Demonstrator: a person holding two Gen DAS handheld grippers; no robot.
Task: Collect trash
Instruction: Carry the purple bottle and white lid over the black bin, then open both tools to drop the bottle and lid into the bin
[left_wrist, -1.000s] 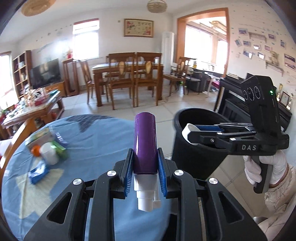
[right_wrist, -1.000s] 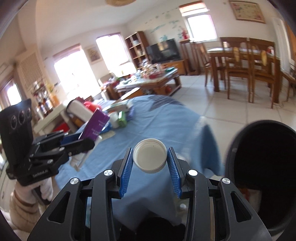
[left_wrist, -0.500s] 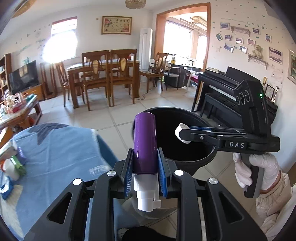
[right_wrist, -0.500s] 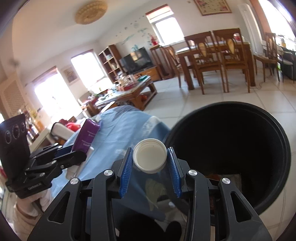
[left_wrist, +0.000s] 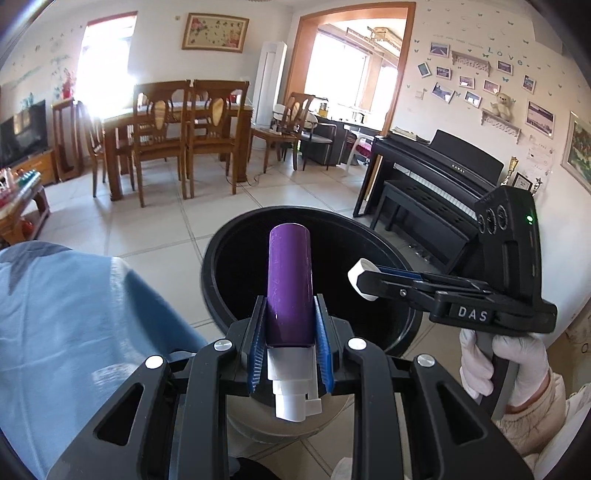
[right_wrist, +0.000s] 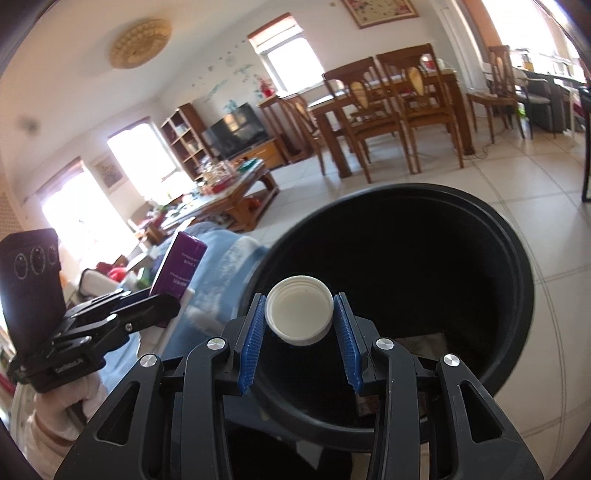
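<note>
Closest in, the left hand-held gripper (left_wrist: 290, 334) is clenched on a purple bottle (left_wrist: 289, 284), its blue pads pressing the lower body just above the white pump head (left_wrist: 293, 387), which points back toward the camera. Gripping it near the heavy pump end looks like a way to keep the long body from swinging, and the purple end juts forward past the fingertips, over the mouth of the black bin (left_wrist: 221, 266). Just to the right of this hand-held gripper and slightly ahead, the right hand-held gripper (right_wrist: 300, 319) grasps a white bottle cap (right_wrist: 299, 310) across its ribbed rim, hollow side facing the camera; a pinch across the width is about the only secure hold on so shallow a thing. The cap also hangs over the bin opening, with the dark interior directly beneath and beyond it. A white-gloved hand (left_wrist: 517, 365) holds the right tool by its handle.

Both pieces of trash therefore sit above the bin rather than over the blue-covered bench (left_wrist: 74, 314), which lies to the left of and behind the fingers. My judgement is that both are positioned so that simply letting go would drop them inside.

Farther off stand a dining table with chairs (left_wrist: 173, 125) and a black piano (left_wrist: 436, 188).
</note>
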